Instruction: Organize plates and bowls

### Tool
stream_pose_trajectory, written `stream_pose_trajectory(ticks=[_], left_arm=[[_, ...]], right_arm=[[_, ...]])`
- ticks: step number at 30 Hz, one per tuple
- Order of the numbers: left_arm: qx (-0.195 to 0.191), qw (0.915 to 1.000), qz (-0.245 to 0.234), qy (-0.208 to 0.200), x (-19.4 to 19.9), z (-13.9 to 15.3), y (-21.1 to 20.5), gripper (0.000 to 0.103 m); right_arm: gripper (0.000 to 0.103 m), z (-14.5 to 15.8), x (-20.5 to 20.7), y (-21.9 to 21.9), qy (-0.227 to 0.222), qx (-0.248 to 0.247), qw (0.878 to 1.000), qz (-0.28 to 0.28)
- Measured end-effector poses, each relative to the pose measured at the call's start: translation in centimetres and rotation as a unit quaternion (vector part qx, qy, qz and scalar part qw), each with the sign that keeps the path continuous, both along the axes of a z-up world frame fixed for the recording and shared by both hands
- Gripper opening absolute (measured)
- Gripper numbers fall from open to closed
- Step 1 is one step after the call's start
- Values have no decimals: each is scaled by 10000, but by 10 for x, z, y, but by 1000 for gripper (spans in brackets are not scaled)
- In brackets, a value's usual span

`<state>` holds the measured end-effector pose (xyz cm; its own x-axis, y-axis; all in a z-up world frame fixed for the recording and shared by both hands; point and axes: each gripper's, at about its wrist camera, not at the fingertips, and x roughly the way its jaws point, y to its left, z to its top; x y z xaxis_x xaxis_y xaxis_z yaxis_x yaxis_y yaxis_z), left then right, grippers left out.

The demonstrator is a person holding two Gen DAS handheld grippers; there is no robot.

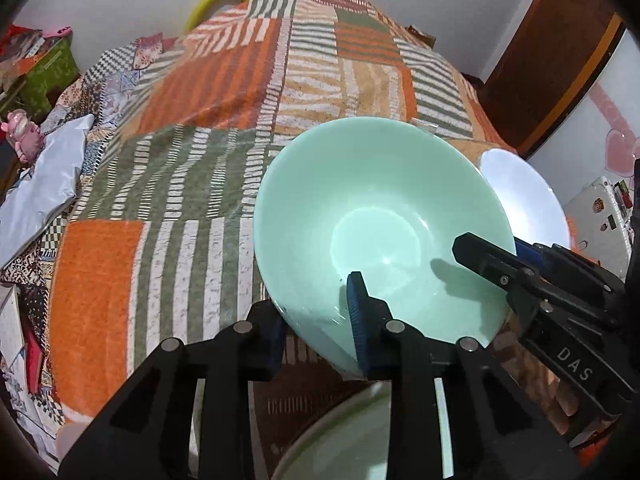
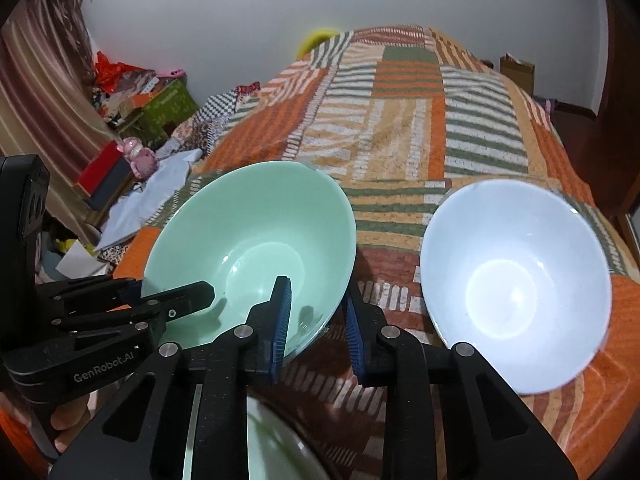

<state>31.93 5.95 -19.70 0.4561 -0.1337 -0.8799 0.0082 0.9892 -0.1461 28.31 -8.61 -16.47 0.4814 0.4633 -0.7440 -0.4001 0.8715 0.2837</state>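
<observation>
Left wrist view: left gripper (image 1: 316, 316) clamped on near rim of green bowl (image 1: 372, 208), one blue pad inside, one outside the wall. Right gripper (image 1: 490, 254) entering from the right, closed on the same bowl's right rim. Bowl tilted, raised off patterned blanket (image 1: 168, 184); inside bare. White bowl (image 1: 524, 200) only a sliver beyond right gripper.

Right wrist view: white bowl (image 2: 516, 280) seen whole, right of the tongs, resting on blanket (image 2: 400, 152), apart from green bowl (image 2: 248, 248); inside bare. Right gripper (image 2: 316, 328) pinching green rim; left gripper (image 2: 196, 294) gripping far-left rim. Below the fingers, possibly another green dish (image 2: 224, 440), blurred.
</observation>
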Motion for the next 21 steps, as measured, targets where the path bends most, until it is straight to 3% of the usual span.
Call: stream_pose_trajectory(ticks=[21], left_arm=[[14,9963,204,-834,-97,85,6,28]], right_arm=[[24,61,-69,5,-723,162,9970,244]])
